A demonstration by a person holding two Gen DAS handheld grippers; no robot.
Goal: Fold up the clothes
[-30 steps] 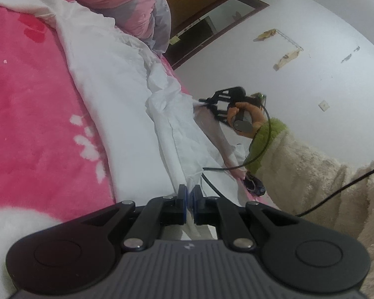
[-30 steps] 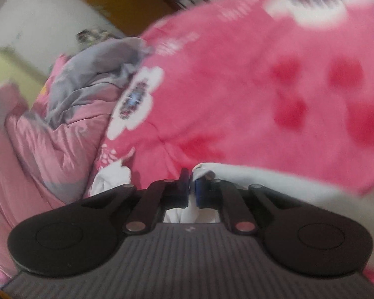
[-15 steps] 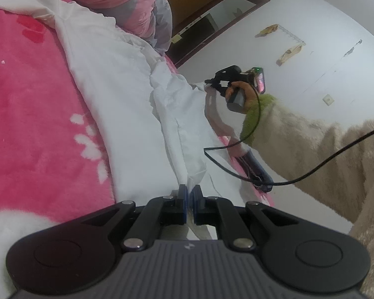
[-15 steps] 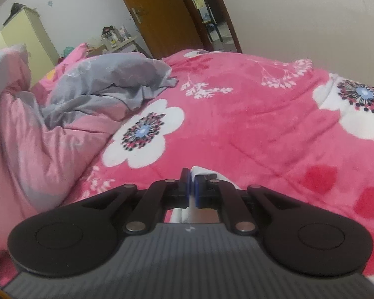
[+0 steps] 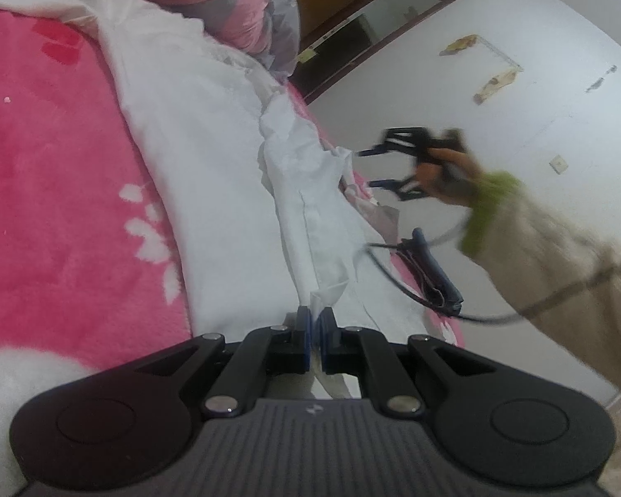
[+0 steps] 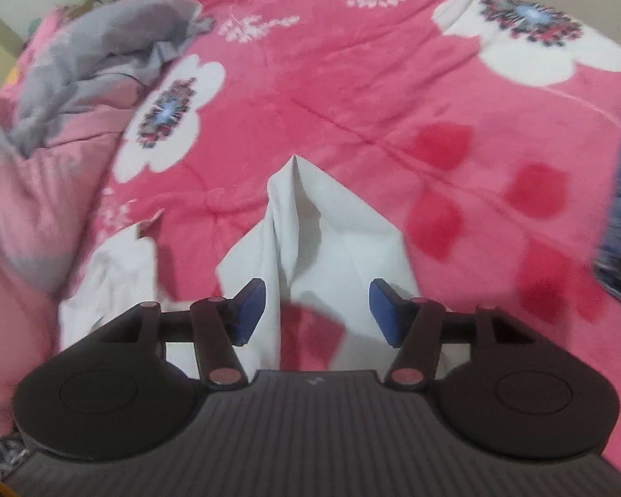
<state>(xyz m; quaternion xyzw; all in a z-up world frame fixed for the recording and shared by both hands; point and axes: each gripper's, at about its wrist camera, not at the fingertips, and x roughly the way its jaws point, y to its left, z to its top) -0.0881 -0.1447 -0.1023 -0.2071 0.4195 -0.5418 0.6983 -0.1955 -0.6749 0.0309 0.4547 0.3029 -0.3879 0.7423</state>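
Now the white garment [image 5: 211, 190] lies stretched along the near edge of the pink floral blanket [image 5: 54, 190], thin, limp and light, creasing wherever it is pulled. The left gripper [image 5: 315, 323] pinches a corner of its folded hem, pads pressed together on the cloth. The right gripper [image 6: 316, 304] is opening, jaws spread, a peaked fold of the garment [image 6: 310, 223] loose between them, unpressed. Hems and corners look the surest holds. No containers show; something dark blue [image 5: 430, 273] lies at the bed's edge.
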